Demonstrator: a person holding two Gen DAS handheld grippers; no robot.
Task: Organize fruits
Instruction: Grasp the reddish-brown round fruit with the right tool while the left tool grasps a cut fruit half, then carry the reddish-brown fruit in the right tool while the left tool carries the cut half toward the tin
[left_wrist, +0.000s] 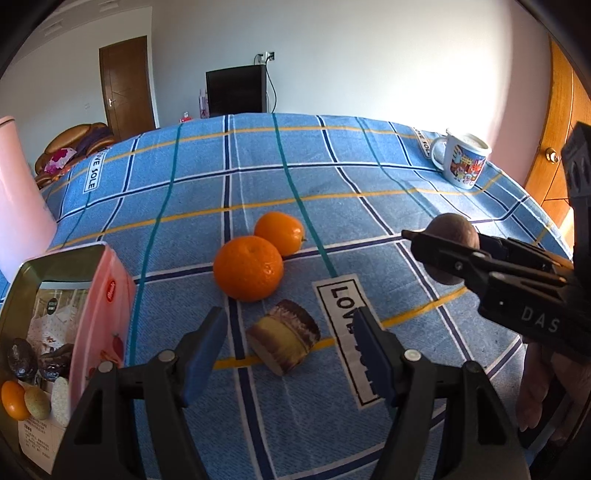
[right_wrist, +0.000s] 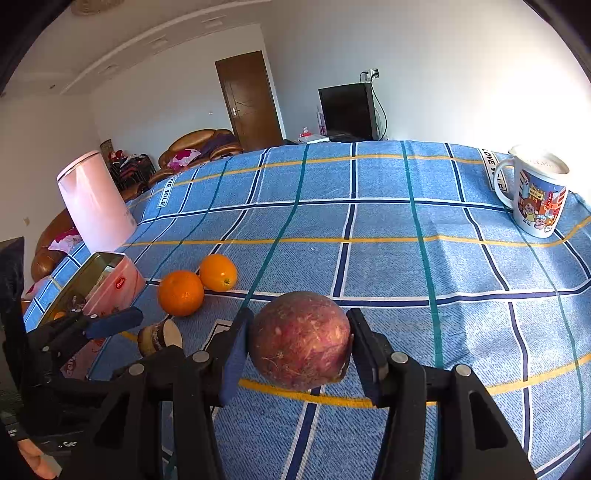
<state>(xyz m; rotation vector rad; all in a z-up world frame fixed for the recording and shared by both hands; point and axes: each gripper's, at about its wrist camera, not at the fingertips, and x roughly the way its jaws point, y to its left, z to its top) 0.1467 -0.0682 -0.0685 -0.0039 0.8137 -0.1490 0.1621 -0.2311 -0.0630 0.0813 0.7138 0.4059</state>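
Right tool (right_wrist: 299, 347) clamped on brown round fruit (right_wrist: 300, 340), lifted off worktop (right_wrist: 406, 229), likely for binning. Left tool (left_wrist: 288, 350) open, empty, above cake piece (left_wrist: 282, 341). Two oranges (left_wrist: 248, 267) beside pink tin (left_wrist: 107, 295).

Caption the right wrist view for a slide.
Right gripper clamps a reddish-brown round fruit above the blue plaid tablecloth, two oranges beyond.

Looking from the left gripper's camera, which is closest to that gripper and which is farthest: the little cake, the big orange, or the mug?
1. Little cake, just ahead between the open fingers.
2. Big orange, behind the cake, slightly left.
3. Mug, far right corner.
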